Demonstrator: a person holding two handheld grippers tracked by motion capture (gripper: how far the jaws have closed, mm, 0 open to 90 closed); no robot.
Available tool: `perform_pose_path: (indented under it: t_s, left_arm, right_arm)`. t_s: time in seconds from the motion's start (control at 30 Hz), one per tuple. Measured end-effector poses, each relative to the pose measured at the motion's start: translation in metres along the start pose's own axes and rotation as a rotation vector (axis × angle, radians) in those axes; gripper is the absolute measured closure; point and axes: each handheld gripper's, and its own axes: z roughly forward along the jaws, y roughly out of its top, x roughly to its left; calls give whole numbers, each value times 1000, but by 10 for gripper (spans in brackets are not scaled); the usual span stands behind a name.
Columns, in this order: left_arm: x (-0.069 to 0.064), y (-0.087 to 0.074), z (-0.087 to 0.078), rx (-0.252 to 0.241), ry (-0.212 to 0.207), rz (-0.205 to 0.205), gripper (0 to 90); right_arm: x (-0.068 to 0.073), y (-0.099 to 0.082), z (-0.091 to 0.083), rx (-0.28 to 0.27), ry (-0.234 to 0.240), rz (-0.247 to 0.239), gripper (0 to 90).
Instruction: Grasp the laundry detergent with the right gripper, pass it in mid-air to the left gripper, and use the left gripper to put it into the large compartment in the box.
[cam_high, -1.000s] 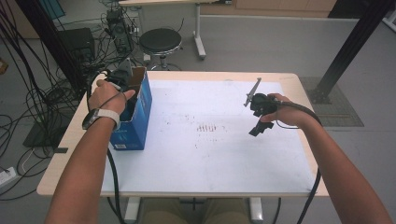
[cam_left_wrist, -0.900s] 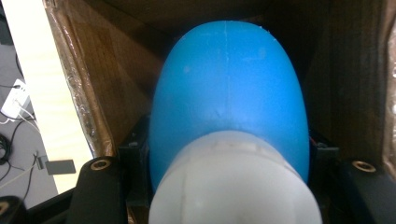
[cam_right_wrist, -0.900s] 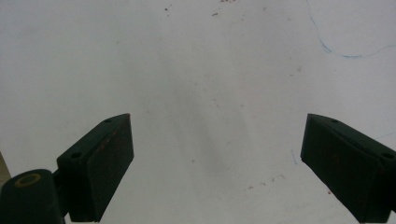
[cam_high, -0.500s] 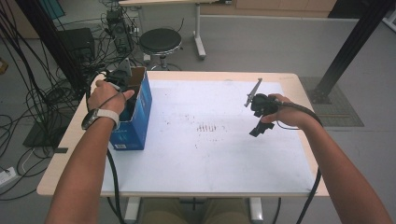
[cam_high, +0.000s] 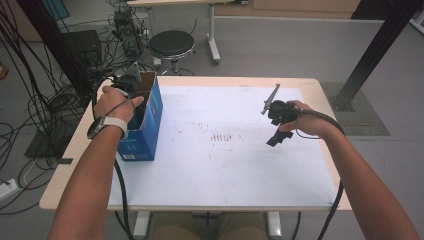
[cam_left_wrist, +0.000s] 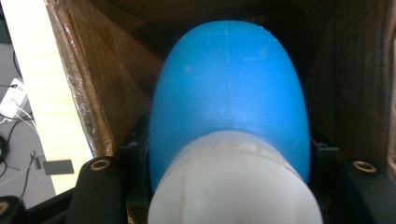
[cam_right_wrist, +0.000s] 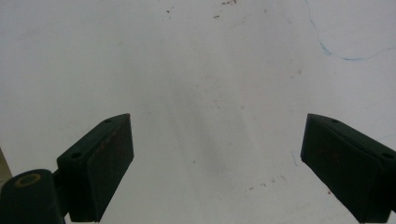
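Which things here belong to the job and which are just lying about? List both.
In the job: blue and white object held in the left gripper, inside the blue cardboard box.

Lying about: stool, floor cables. The right gripper is open, empty.

a lab: cable tangles (cam_high: 30, 100), black rig posts (cam_high: 372, 55), stool (cam_high: 171, 44)

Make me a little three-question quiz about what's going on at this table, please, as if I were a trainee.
1. True or false: the right gripper is open and holds nothing.
2. What is the left gripper shut on? A) a blue and white bottle B) a pen C) a cup
3. Fill in: the left gripper reaches into an open blue ____ at the left edge of the table.

Key: 1 true; 2 A; 3 box.
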Motion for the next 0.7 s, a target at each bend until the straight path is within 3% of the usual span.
perform_pose_path:
  t_s: [0.7]
  left_arm:
    - [0,0,0,2,0,0,372]
  right_arm:
    - [0,1,1,4,0,-3,94]
